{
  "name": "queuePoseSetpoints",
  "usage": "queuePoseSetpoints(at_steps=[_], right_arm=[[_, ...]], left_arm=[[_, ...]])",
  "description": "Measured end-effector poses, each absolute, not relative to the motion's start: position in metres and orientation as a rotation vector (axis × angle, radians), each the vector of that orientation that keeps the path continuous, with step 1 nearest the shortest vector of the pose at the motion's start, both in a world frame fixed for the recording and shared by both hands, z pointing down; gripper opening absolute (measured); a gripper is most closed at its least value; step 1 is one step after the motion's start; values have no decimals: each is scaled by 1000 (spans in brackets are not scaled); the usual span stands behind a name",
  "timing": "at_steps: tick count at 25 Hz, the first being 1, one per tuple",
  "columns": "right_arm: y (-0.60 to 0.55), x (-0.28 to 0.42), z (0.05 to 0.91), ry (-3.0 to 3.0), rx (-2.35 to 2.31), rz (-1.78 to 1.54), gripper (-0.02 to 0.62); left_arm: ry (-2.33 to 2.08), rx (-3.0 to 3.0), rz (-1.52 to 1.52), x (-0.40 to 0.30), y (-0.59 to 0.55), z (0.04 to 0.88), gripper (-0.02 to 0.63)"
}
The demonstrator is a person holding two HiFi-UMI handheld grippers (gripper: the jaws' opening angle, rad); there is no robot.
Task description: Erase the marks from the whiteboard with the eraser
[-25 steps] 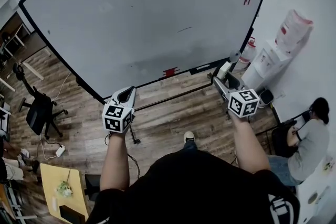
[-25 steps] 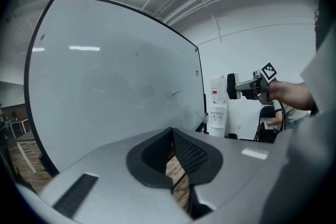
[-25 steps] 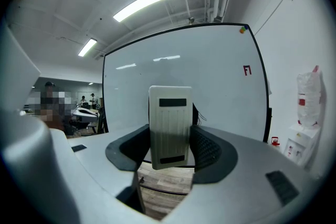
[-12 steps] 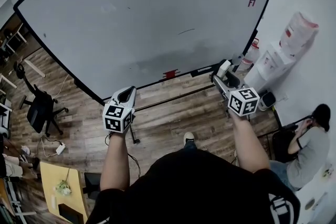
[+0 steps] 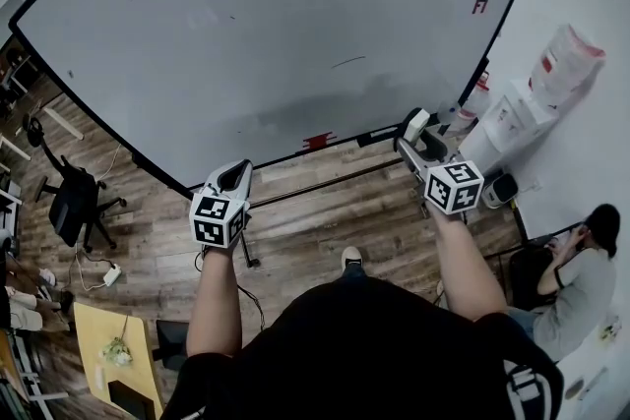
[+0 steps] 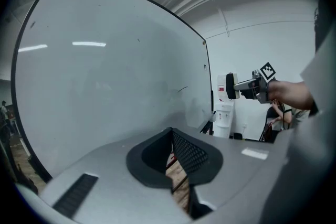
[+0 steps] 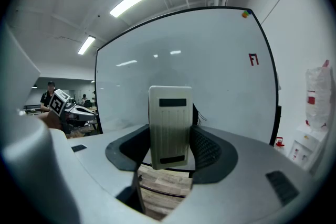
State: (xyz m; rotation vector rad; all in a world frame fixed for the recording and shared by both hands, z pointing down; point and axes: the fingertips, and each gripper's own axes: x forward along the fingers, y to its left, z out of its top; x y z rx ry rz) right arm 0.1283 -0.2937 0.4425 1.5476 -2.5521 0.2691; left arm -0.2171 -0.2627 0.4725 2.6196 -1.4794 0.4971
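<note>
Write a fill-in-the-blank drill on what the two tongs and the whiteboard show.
The right tongs grip a white ribbed rectangular ___.
The left tongs are shut on ___.
The small mark near the black-framed white whiteboard's right edge is coloured ___.
Missing words: eraser; nothing; red.

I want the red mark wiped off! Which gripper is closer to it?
Right. The right gripper, holding the eraser, sits below the red mark; the left gripper is much farther, down to its left.

open floor (image 5: 325, 211) before whiteboard (image 5: 246, 34), water dispenser (image 5: 514, 108) right
</note>
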Motion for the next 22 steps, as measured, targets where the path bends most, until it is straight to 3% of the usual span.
queuePoseSetpoints(at_steps=[22], right_arm=[[-376, 134, 454, -2547, 1502, 305, 232]], left_arm=[[-1474, 2573, 527, -209, -334, 493, 12]])
